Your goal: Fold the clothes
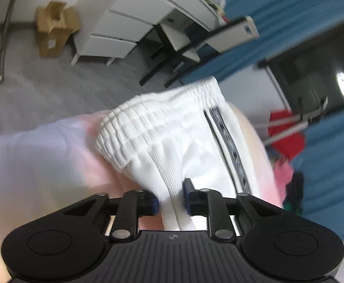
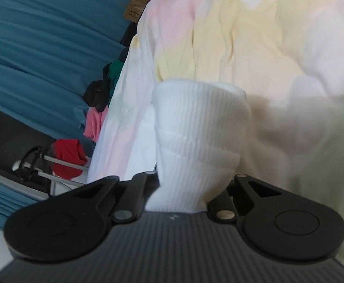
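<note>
White ribbed shorts (image 1: 169, 139) with an elastic waistband and a dark side stripe (image 1: 233, 155) hang in front of the left wrist camera. My left gripper (image 1: 170, 200) is shut on the white shorts just below the waistband. In the right wrist view my right gripper (image 2: 186, 188) is shut on a bunched white ribbed part of the shorts (image 2: 200, 132); its fingertips are hidden by the cloth. Both hold the shorts above a pastel tie-dye garment (image 2: 242, 35), which also shows in the left wrist view (image 1: 42, 160).
A white drawer unit (image 1: 115, 28), a cardboard box (image 1: 54, 28) and black desk legs (image 1: 162, 63) stand on the grey floor. Blue curtains (image 2: 42, 47) hang behind. Red (image 2: 68, 158), pink (image 2: 94, 122) and dark clothes (image 2: 98, 94) lie in a pile near a metal rack (image 2: 54, 162).
</note>
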The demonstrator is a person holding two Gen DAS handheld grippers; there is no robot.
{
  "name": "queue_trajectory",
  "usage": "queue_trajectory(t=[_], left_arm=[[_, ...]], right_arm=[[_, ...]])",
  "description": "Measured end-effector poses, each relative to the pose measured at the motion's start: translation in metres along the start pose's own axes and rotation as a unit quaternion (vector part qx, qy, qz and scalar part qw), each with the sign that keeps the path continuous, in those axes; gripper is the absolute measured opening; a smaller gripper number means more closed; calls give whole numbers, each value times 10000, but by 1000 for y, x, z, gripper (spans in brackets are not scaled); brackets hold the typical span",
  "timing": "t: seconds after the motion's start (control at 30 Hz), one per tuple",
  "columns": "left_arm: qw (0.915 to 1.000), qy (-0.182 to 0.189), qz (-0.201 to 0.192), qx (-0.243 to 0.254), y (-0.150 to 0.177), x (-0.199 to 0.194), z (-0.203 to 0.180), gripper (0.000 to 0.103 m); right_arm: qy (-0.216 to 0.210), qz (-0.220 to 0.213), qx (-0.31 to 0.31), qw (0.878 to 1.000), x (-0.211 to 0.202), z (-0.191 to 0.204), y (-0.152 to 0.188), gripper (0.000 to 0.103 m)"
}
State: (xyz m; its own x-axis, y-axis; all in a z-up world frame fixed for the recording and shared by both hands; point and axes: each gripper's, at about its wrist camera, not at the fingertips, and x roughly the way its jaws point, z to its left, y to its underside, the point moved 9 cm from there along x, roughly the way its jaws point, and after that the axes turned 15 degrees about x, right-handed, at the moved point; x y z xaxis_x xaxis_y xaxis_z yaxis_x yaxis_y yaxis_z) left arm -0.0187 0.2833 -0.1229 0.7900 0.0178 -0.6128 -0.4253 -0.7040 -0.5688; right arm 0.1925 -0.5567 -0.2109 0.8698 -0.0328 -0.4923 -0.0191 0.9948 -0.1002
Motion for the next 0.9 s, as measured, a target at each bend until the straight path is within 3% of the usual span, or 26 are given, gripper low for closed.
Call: queue_trajectory(t=[0.03, 0.1, 0.13, 0.27, 0.37, 0.53, 0.7, 0.77, 0.9], left_arm=[[9999, -50, 20, 149, 2, -4, -3, 32], [9992, -142, -3, 385, 10, -15, -12, 64], [9986, -188, -15, 503, 14, -20, -17, 74], [9925, -410, -268, 1123, 17, -36, -46, 83], [9807, -468, -502, 1829, 22, -38, -86, 95], [9604, -207, -581, 2719, 65, -11, -167, 96], [9246, 61, -577, 3764, 121, 42, -243, 96], [9106, 73, -444, 4109, 143, 70, -256, 96], [8829, -197, 312, 4680, 185, 116, -246, 96]], right_arm=[[9, -9, -29, 10000, 0, 0, 1, 16], [12, -22, -33, 10000, 0, 1, 3, 16], [2, -20, -25, 10000, 0, 1, 4, 16], [62, -71, -150, 9998, -1, 2, 0, 16], [84, -134, -215, 9996, -10, 1, -5, 16], [110, -246, -295, 9992, -5, 3, -8, 16], [197, -459, -523, 9974, -6, 9, -6, 16], [235, -554, -627, 9962, -7, 12, -6, 16], [340, -742, -845, 9931, -8, 19, -3, 16]])
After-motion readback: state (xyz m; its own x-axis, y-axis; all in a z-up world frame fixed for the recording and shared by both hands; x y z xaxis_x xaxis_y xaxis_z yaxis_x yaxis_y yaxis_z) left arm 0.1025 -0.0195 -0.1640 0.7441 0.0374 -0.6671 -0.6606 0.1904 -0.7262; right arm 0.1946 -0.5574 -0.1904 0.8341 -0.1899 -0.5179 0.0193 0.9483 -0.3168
